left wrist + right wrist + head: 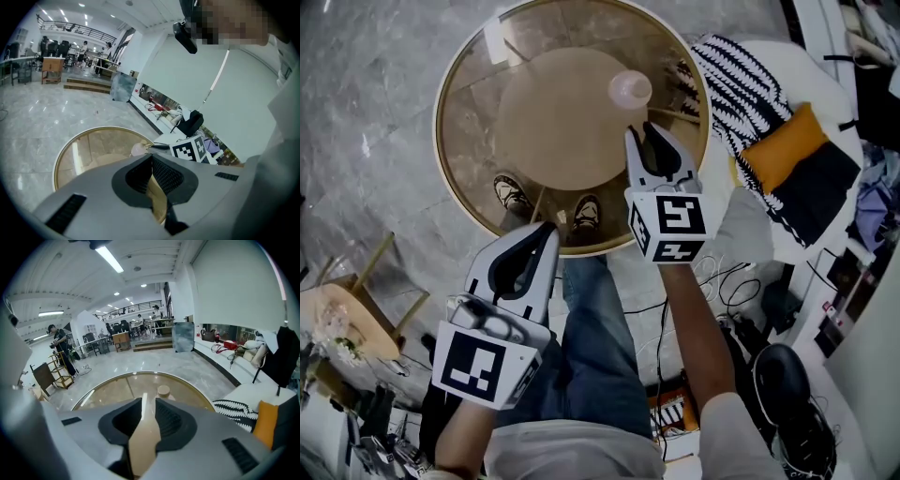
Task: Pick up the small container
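The small container [630, 89] is a short, round pot, pale and pinkish, with a flat top that looks slightly translucent from above. It stands upright on the round glass tabletop [469, 122], which has a gold rim. It sits right of the tabletop's centre, well in from the rim, closer to the right edge than to the left. In the right gripper view it [163, 391] shows as a low beige cylinder. In the left gripper view it [138, 149] is a small pale shape. Nothing touches it.
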`<state>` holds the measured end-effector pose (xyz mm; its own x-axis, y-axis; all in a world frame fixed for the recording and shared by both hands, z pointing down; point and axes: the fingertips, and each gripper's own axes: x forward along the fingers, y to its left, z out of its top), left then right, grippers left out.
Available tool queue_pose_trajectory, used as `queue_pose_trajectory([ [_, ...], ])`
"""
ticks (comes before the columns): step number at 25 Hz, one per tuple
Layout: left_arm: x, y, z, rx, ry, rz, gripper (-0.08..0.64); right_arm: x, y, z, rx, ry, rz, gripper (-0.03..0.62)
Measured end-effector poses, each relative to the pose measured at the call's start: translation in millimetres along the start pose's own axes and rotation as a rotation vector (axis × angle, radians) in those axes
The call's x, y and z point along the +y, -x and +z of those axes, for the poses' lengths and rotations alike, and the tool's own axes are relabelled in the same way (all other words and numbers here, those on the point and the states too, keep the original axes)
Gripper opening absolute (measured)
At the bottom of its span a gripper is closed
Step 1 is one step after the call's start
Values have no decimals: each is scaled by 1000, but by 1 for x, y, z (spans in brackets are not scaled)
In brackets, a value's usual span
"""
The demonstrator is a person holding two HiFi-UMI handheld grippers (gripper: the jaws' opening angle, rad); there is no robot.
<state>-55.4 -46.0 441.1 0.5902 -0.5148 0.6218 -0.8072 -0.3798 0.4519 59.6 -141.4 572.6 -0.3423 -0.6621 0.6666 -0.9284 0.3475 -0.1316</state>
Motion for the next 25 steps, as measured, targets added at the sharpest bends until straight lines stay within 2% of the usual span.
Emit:
queue_pose_trajectory([
  [6, 3, -2, -7, 15, 12, -17, 18, -15, -15, 4, -19, -1, -62, 111],
  [11, 1, -3, -11, 32, 29, -28, 18, -20, -30, 0, -3, 13, -80, 140],
  [18, 6, -1, -12, 35, 41, -17, 18, -26, -49, -4, 21, -18, -94, 181],
  [25, 11, 1, -15, 51, 46, -12, 18, -32, -62, -7, 31, -26, -126, 196],
])
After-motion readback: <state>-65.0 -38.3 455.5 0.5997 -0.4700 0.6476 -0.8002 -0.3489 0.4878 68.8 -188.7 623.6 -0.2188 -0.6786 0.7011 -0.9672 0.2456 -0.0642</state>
